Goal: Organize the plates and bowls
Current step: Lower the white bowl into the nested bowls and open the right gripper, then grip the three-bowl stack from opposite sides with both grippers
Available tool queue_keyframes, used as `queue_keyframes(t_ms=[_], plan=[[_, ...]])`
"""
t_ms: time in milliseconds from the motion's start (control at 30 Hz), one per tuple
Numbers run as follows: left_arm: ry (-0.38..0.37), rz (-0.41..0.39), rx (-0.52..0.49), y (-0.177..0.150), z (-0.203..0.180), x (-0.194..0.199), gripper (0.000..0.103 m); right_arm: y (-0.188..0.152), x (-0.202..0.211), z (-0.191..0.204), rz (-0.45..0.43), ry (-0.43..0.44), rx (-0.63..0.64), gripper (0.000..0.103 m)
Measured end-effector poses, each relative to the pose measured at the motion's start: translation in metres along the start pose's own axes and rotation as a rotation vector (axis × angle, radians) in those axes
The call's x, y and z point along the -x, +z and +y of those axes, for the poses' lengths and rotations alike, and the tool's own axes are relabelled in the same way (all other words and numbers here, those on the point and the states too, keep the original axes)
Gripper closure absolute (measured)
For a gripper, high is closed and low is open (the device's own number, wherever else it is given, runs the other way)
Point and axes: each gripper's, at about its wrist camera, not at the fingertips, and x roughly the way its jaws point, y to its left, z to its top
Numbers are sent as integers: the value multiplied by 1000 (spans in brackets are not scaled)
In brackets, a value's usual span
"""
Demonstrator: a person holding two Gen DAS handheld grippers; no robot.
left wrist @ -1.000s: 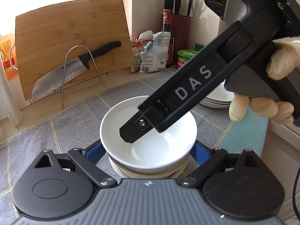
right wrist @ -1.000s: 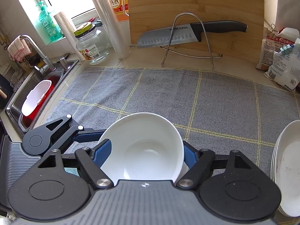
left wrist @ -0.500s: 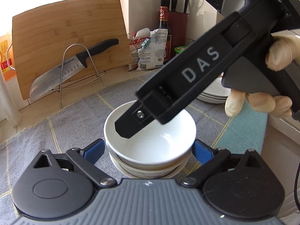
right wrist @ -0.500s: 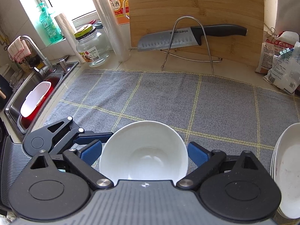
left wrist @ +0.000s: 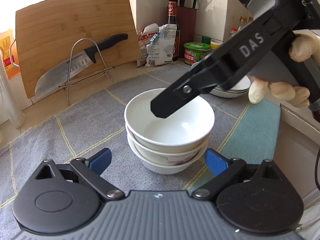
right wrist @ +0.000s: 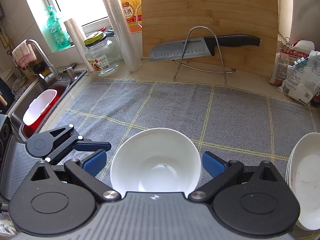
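Three bowls stood nested in one bowl stack (left wrist: 168,138) on the grey checked mat (right wrist: 180,104) on the bench, the top white bowl (right wrist: 156,160) seated level inside the other two. The plate stack (right wrist: 304,180) sat at the mat's right edge, well apart from the bowls. Bowls and plates looked sorted into their own piles; I saw no loose dishes left on the mat, so the task seemed almost done, with only backing the tools away remaining.

The right tool (right wrist: 154,164) was opening wide, blue pads clear of the top bowl's rim on both sides, nothing pinched. The left tool (left wrist: 158,161) was spread too, pads flanking the stack's base without touching.

A second ago the right tool pinched that bowl, tilted, over the stack; now it sat released and level. The left tool had widened slightly.
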Motion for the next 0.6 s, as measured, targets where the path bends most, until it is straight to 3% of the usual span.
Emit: queue_keyframes(t_ms=[200, 600], plan=[[-23, 41, -21, -11, 8, -13, 4, -13, 9, 10, -22, -32, 45, 0], [-123, 104, -137, -15, 16, -42, 4, -46, 18, 13, 33, -157, 20, 0]])
